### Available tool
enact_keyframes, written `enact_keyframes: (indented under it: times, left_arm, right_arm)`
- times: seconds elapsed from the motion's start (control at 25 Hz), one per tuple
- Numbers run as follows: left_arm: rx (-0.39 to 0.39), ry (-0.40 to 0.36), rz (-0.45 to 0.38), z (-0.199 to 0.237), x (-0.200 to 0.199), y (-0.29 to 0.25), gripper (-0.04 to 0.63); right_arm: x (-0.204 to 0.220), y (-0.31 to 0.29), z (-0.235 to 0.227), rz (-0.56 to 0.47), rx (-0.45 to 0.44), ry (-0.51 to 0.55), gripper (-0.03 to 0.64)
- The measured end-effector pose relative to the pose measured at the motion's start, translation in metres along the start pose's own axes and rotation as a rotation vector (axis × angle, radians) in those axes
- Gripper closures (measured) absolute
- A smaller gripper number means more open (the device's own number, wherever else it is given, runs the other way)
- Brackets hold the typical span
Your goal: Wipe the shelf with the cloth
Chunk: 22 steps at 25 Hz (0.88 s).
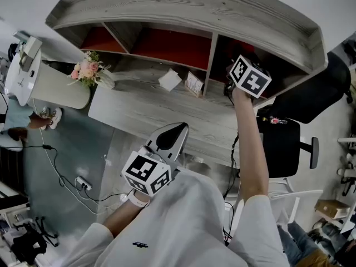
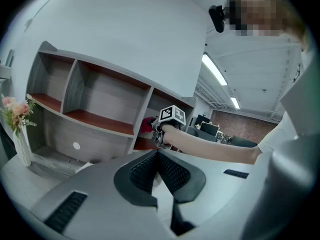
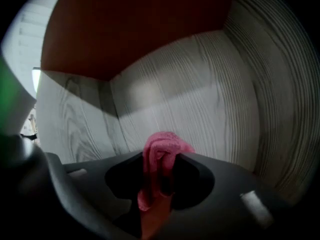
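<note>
A grey wooden shelf unit with red-brown boards stands on a grey desk. My right gripper reaches into its right compartment, only the marker cube showing in the head view. In the right gripper view that gripper is shut on a pink cloth, bunched between the jaws and close to the grey wood back wall. My left gripper hangs low in front of the desk, jaws shut on nothing. The left gripper view shows the cloth as a red patch beside the right gripper's cube.
A vase of pink flowers, a white box and a small card sit on the desk under the shelf. A black office chair stands right of the desk. Cables and a power strip lie on the floor at left.
</note>
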<state>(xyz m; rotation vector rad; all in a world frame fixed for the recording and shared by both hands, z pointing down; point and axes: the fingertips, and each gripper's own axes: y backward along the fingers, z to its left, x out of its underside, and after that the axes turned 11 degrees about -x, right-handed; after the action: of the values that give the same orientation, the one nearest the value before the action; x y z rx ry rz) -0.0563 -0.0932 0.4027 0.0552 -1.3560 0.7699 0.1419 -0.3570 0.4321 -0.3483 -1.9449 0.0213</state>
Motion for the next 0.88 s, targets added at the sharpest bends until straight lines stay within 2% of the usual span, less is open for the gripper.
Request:
enact_keyframes:
  times: [0.12,0.24,0.32,0.48,0.56,0.72,0.8,0.88]
  left_arm:
    - [0.009,-0.005,0.001,-0.003,0.0,-0.004,0.589]
    - [0.017,-0.006,0.002,-0.006,0.0,-0.008,0.589]
    - [0.019,-0.006,-0.002,-0.008,-0.002,-0.01,0.589]
    - [0.015,-0.005,-0.015,-0.007,-0.007,-0.009,0.589]
    - [0.003,0.0,-0.017,-0.003,-0.007,-0.005,0.589]
    - [-0.017,0.003,-0.023,0.003,-0.009,-0.001,0.589]
    - [-0.022,0.005,-0.026,0.004,-0.01,0.0,0.589]
    - [-0.027,0.006,-0.028,0.005,-0.011,0.0,0.589]
  right_arm:
    - [-0.029,0.008,0.006,-0.096,-0.038,0.068,0.491]
    - [-0.056,0.027,-0.007,-0.188,0.002,0.094,0.491]
    - [-0.068,0.04,-0.025,-0.247,0.062,0.065,0.491]
    - [-0.075,0.069,-0.074,-0.332,0.274,-0.089,0.491]
    - [-0.073,0.072,-0.081,-0.341,0.324,-0.114,0.491]
    - [-0.077,0.067,-0.073,-0.348,0.331,-0.086,0.492]
    - [-0.083,0.062,-0.058,-0.36,0.283,-0.035,0.491]
    - [-0.091,0.053,-0.034,-0.366,0.225,0.058,0.492]
